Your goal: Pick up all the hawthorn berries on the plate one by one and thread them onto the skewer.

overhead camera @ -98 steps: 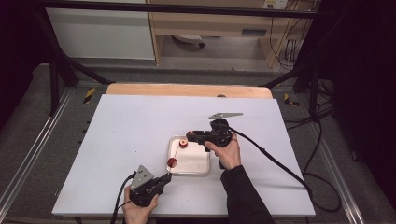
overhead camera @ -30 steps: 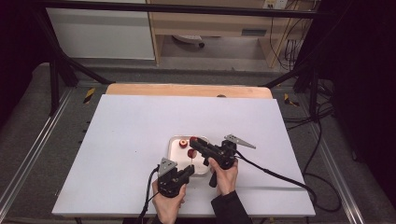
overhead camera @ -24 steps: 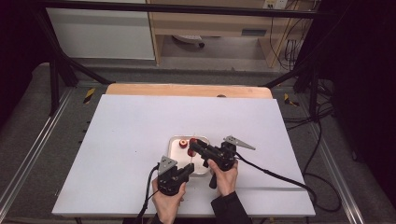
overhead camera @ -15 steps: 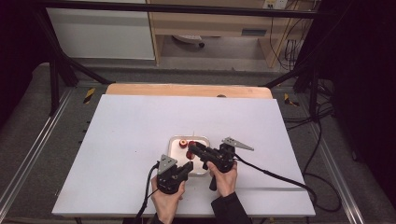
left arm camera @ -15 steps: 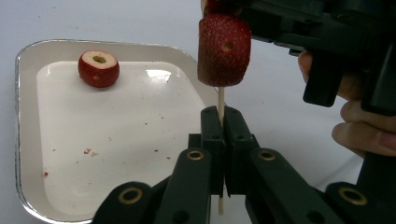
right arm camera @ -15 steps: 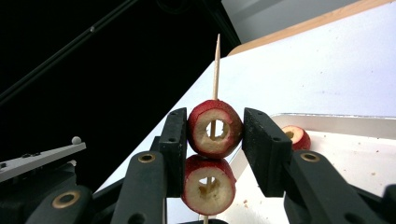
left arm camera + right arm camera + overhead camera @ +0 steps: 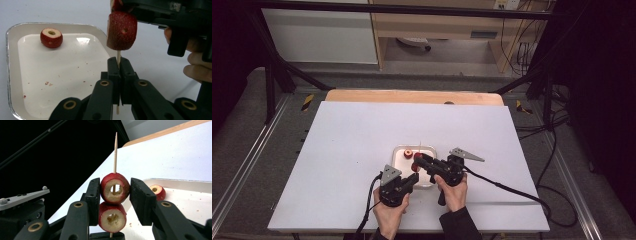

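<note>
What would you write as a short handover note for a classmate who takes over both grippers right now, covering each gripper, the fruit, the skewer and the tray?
Left gripper: shut on the wooden skewer near its lower end, holding it upright.
Right gripper: shut on the upper fruit piece, which the skewer passes through.
A lower fruit piece sits on the skewer just beneath it, touching it.
One more cored fruit piece lies in the white tray, apart from the grippers.
Done: two pieces threaded.
Left: probably seat the upper piece, then thread the one in the tray.
</note>
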`<action>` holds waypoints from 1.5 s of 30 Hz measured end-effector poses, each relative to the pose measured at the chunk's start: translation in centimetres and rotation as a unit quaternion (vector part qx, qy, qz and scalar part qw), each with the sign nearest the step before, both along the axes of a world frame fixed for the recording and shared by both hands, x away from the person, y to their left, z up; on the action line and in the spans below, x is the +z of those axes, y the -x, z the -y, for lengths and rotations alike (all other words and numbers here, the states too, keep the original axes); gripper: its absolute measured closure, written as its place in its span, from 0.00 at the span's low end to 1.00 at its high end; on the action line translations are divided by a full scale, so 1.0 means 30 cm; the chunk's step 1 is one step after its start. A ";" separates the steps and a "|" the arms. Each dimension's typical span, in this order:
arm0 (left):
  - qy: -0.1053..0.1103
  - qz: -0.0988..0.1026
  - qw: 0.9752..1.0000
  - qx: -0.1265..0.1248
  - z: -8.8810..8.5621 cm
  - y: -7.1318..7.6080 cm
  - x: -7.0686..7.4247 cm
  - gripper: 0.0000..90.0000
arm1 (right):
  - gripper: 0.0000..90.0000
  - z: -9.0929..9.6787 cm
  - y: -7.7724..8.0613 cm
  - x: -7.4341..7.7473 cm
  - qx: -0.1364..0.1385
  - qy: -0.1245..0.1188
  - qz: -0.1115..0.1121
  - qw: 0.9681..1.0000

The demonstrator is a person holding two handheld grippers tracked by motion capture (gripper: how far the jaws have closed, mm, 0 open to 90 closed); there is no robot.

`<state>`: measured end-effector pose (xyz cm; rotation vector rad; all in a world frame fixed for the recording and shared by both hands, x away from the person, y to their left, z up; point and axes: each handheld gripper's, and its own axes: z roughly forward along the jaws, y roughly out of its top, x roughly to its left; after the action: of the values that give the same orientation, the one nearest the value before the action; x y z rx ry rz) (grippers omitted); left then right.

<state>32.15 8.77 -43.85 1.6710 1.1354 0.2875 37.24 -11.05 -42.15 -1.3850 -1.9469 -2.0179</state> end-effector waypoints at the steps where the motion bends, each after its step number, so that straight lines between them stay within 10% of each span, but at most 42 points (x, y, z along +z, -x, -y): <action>1: -0.001 0.002 1.000 0.001 0.000 0.002 0.000 0.98 | 0.68 0.001 -0.002 0.001 0.003 0.000 0.000 1.000; 11: -0.031 0.019 0.999 -0.005 -0.063 0.010 -0.012 0.98 | 0.31 0.024 -0.023 0.039 0.004 0.053 0.028 0.998; 17: -0.062 0.027 0.998 -0.018 -0.116 0.018 -0.018 0.98 | 0.13 0.053 -0.057 0.050 0.029 0.133 0.033 0.990; 27: -0.087 0.031 0.995 -0.040 -0.209 0.038 -0.023 0.98 | 0.07 0.095 -0.083 0.071 0.083 0.236 0.036 0.968; 45: -0.097 0.031 0.994 -0.036 -0.308 0.059 -0.021 0.98 | 0.07 0.006 -0.160 0.127 0.156 0.388 0.032 0.908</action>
<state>30.39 18.01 -44.49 1.8564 1.0257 0.4115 42.06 -11.24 -38.34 -0.9540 -2.9395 -1.1872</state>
